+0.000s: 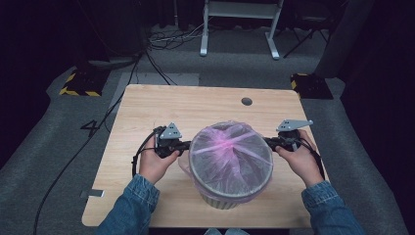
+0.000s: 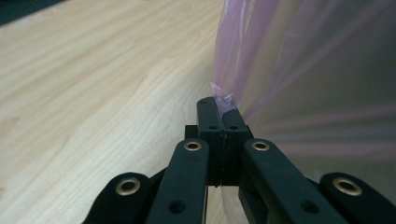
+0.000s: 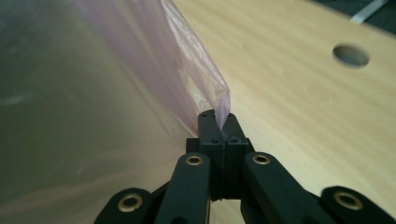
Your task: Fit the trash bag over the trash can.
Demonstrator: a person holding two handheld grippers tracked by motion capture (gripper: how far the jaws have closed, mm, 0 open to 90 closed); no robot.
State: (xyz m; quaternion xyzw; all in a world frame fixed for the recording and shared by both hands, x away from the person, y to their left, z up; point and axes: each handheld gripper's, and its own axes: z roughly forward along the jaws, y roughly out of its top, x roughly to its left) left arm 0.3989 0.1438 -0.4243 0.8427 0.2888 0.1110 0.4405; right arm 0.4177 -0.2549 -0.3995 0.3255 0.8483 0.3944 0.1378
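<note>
A round grey bin (image 1: 230, 198) stands near the front middle of the wooden table (image 1: 147, 107). A thin pink plastic bag (image 1: 230, 152) is stretched across its mouth and hangs over the rim. My left gripper (image 1: 185, 145) is at the bin's left side, shut on the bag's edge (image 2: 223, 100). My right gripper (image 1: 268, 142) is at the bin's right side, shut on the opposite edge of the bag (image 3: 223, 105). The film is pulled taut between both grippers, with darker pink creases crossing the top.
A round cable hole (image 1: 246, 101) sits in the table's far right part, also seen as the hole (image 3: 350, 55) in the right gripper view. Cables trail off the table's left side. White desk legs (image 1: 240, 29) and yellow-black floor blocks (image 1: 78, 83) lie beyond the table.
</note>
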